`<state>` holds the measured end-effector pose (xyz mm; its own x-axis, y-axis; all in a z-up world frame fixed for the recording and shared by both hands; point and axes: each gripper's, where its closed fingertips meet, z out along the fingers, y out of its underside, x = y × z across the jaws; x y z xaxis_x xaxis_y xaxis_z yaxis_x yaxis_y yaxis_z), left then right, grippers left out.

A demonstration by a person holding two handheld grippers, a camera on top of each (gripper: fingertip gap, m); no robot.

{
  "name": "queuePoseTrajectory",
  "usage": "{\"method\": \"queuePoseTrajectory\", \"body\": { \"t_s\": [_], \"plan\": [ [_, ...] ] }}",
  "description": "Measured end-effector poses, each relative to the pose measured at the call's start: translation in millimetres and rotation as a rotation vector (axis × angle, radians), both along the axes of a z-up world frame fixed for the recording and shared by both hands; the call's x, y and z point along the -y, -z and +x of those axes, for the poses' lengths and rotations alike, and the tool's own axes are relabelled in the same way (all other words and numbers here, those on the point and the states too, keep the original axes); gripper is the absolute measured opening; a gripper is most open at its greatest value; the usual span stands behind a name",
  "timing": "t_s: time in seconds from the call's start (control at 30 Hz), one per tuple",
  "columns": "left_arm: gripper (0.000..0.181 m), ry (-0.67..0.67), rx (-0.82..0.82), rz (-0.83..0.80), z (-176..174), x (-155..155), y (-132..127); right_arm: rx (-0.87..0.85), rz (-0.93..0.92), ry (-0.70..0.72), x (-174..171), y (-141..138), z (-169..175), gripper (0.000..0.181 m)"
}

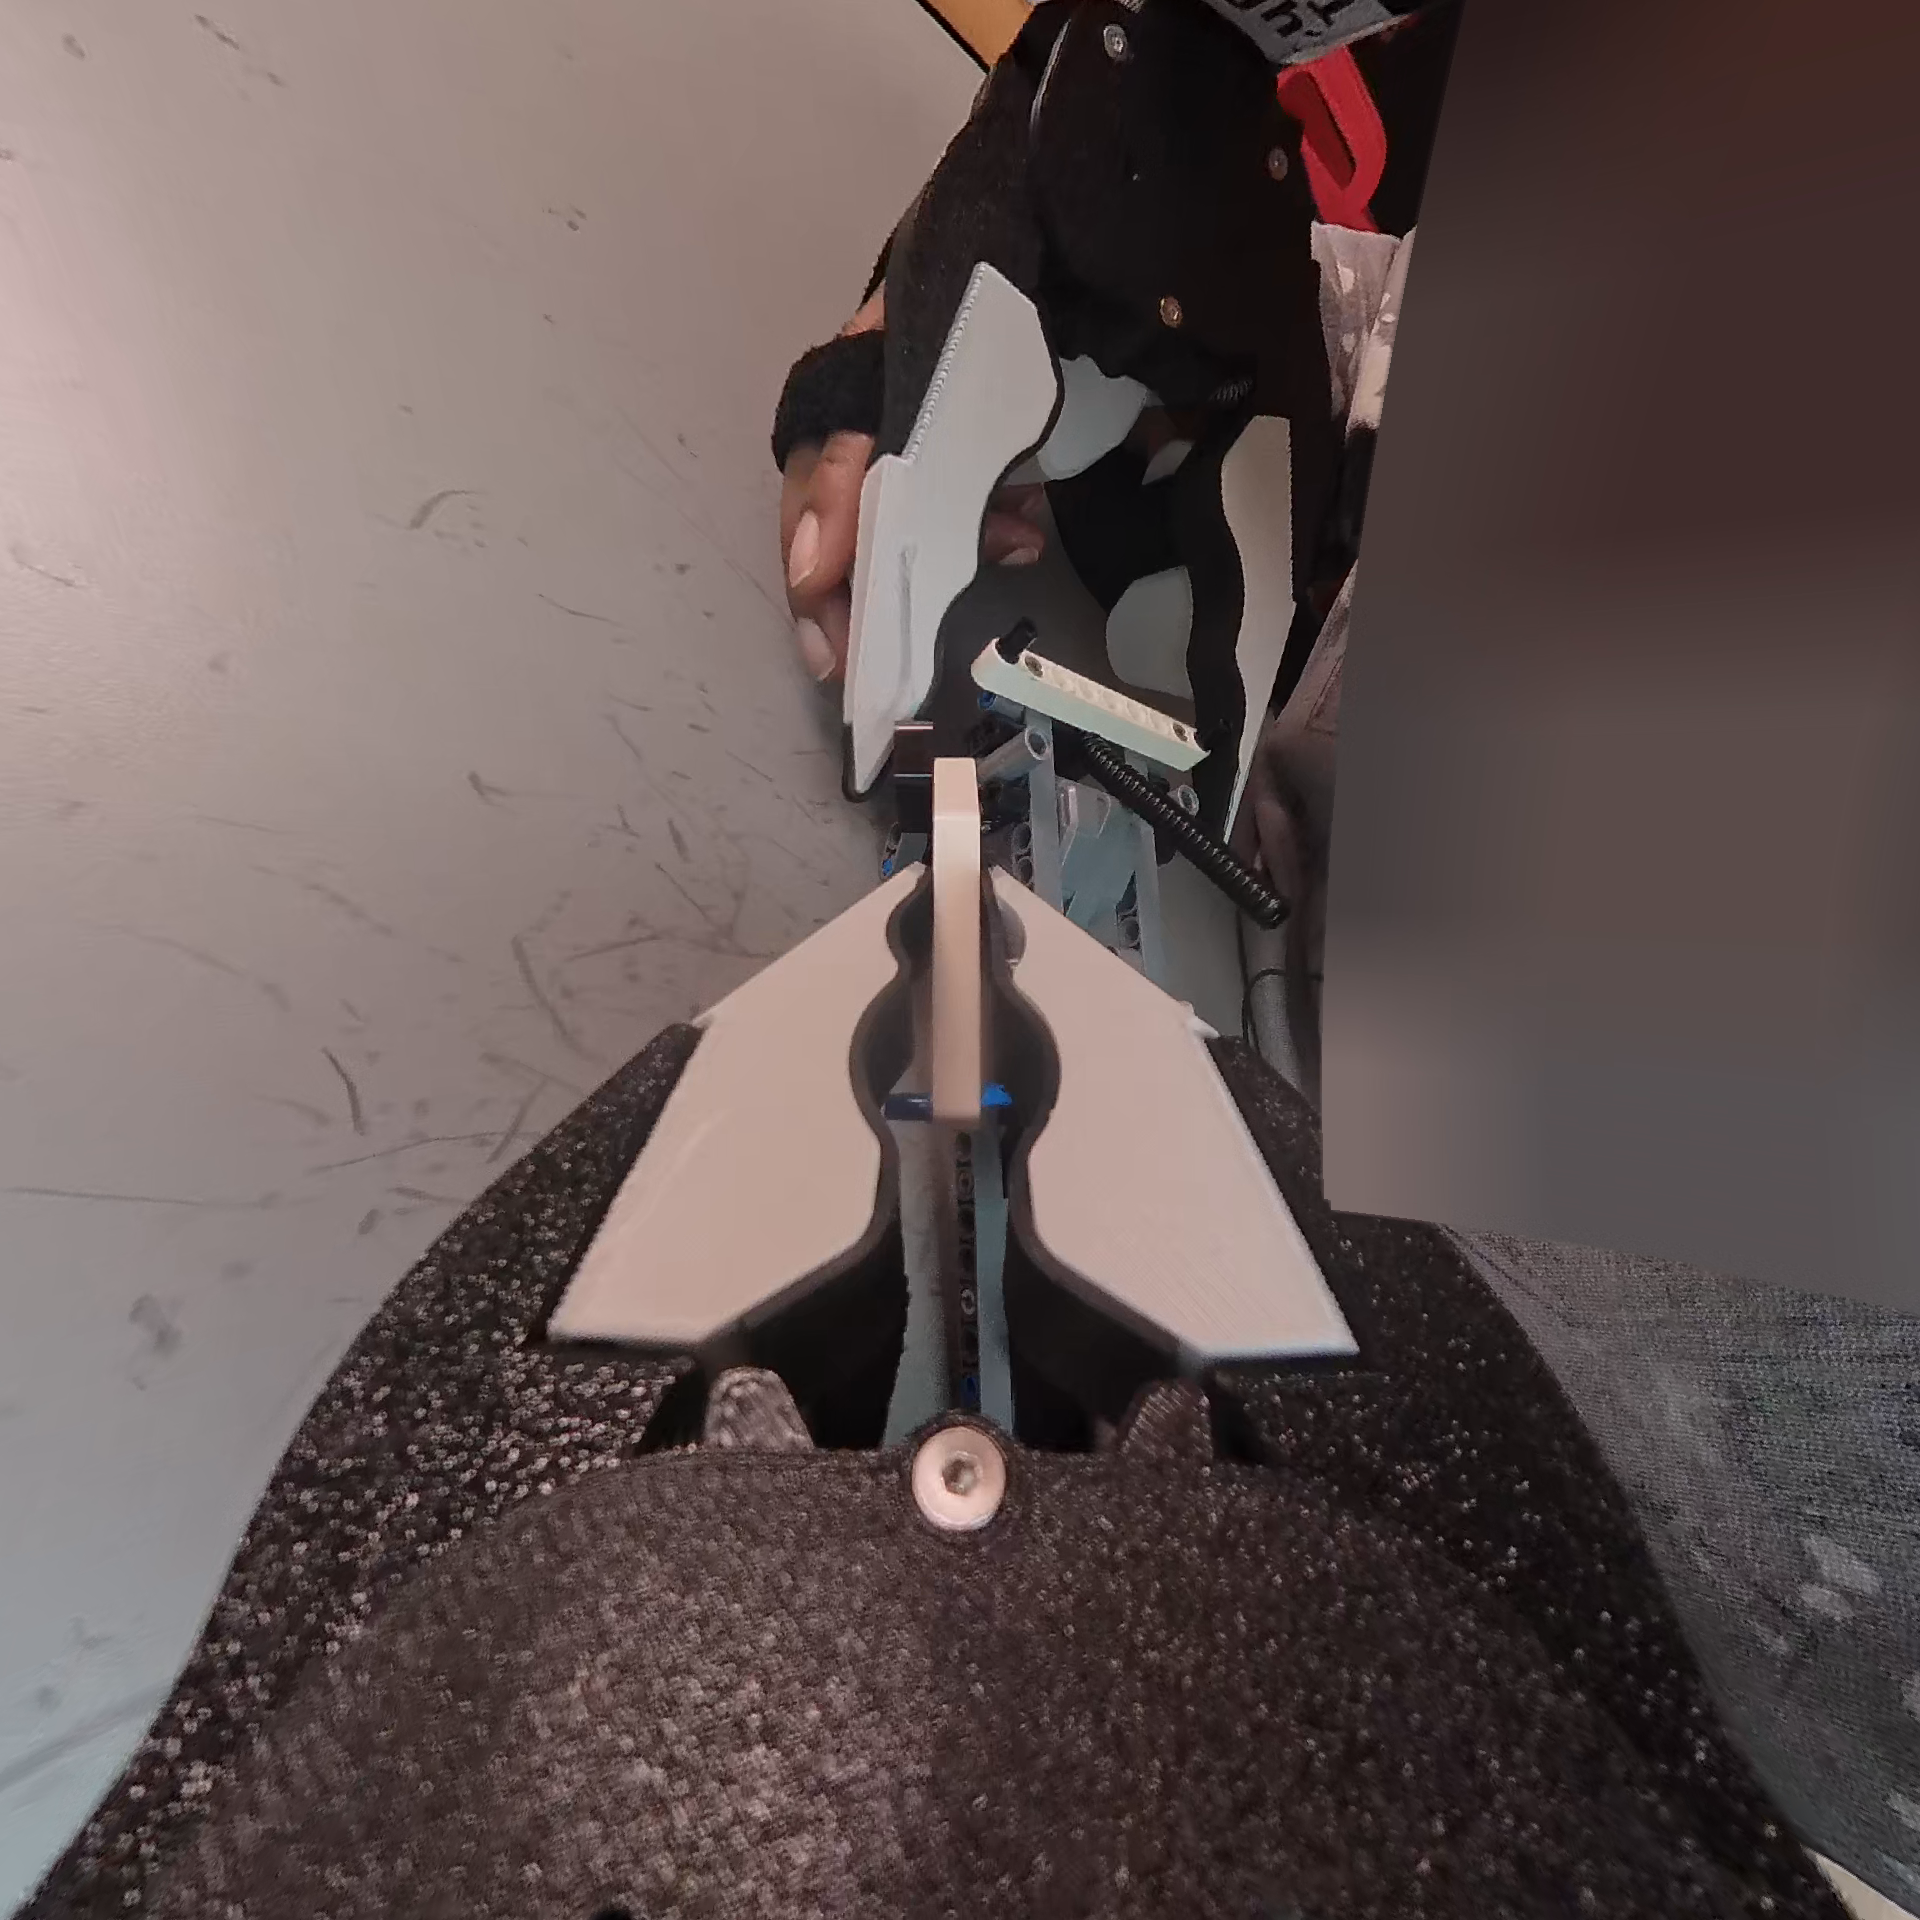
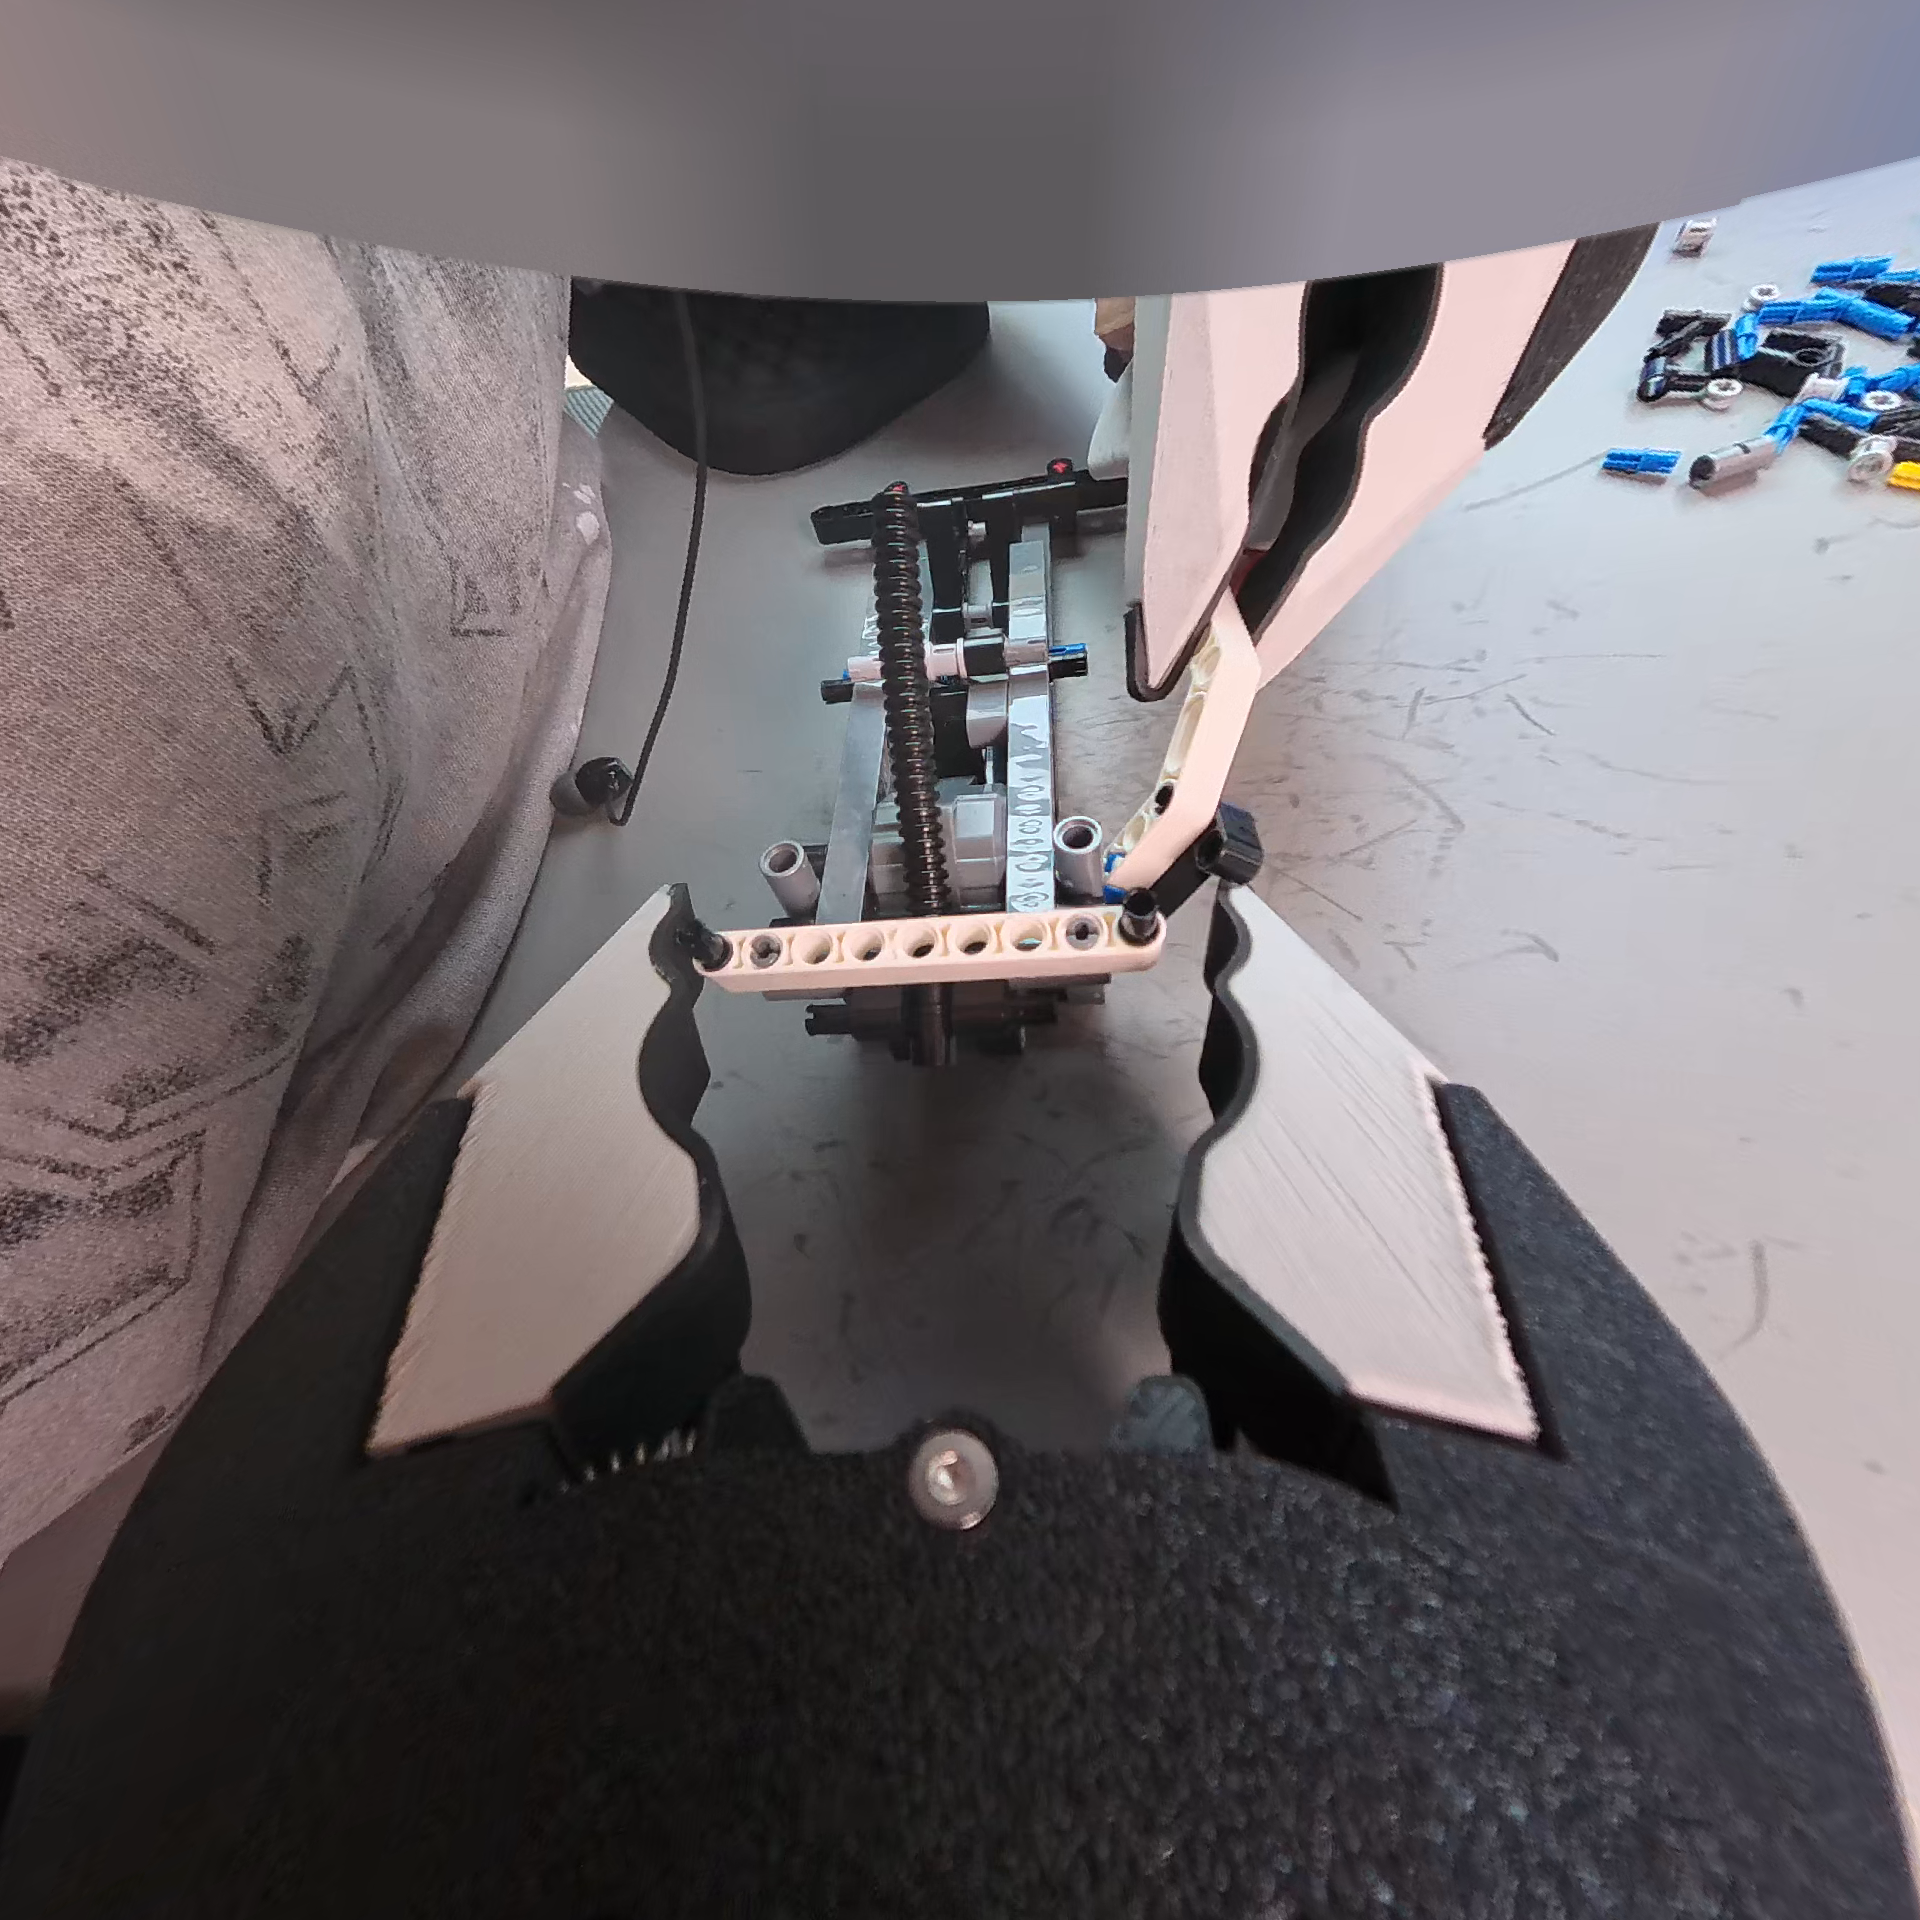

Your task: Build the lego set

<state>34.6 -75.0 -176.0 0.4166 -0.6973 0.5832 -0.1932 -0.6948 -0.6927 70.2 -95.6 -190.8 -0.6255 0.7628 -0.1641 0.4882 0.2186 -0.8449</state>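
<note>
Two grippers are seen working over one grey, scuffed desk (image 2: 1558, 727), on which the long partly built lego frame (image 2: 935, 748) lies, just in front of a person's patterned grey garment (image 2: 208, 623). The right gripper (image 2: 951, 940) is spread wide, its fingers flanking the white cross beam (image 2: 914, 948) at the frame's near end without clearly touching it; nothing is pinched. The left gripper (image 1: 956, 914) is pressed together on a white curved beam (image 1: 956, 935), whose far tip, carrying a black connector (image 2: 1226, 836), is held against the cross beam's right end by a black pin (image 2: 1141, 902). The step in hand is judged to be the mating of the curved beam to that corner. The next move is judged to call for the frame to be steadied by the right gripper while the pin is aligned with its hole and pressed home. A loose heap of blue and black spare pieces (image 2: 1787, 374) lies well apart on the desk. Little of the room is shown.
</note>
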Motion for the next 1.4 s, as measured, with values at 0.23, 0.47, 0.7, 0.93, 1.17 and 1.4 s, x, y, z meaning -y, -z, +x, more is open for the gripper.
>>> {"method": "queuePoseTrajectory", "body": {
  "t_s": [0.23,0.47,0.7,0.93,1.17,1.4],
  "plan": [
    [0.007,-0.081,-0.038,0.024,-17,-12,0,0.042,0.042,0.014,-9,5,9,0.088],
    [0.008,-0.164,-0.092,0.087,-33,-23,-3,-0.024,0.128,-0.007,0,7,6,0.075],
    [0.008,-0.162,-0.091,0.201,-27,-9,-29,-0.338,0.538,0.005,1,2,8,0.075],
    [0.008,-0.114,-0.094,0.255,-6,19,-38,-0.501,0.894,0.058,1,4,11,0.076],
    [0.008,-0.102,-0.098,0.277,5,30,-40,-0.618,1.076,0.108,1,-2,10,0.075],
    [0.008,-0.115,-0.094,0.287,3,33,-42,-0.661,1.161,0.137,-4,-4,8,0.075]
  ]
}}
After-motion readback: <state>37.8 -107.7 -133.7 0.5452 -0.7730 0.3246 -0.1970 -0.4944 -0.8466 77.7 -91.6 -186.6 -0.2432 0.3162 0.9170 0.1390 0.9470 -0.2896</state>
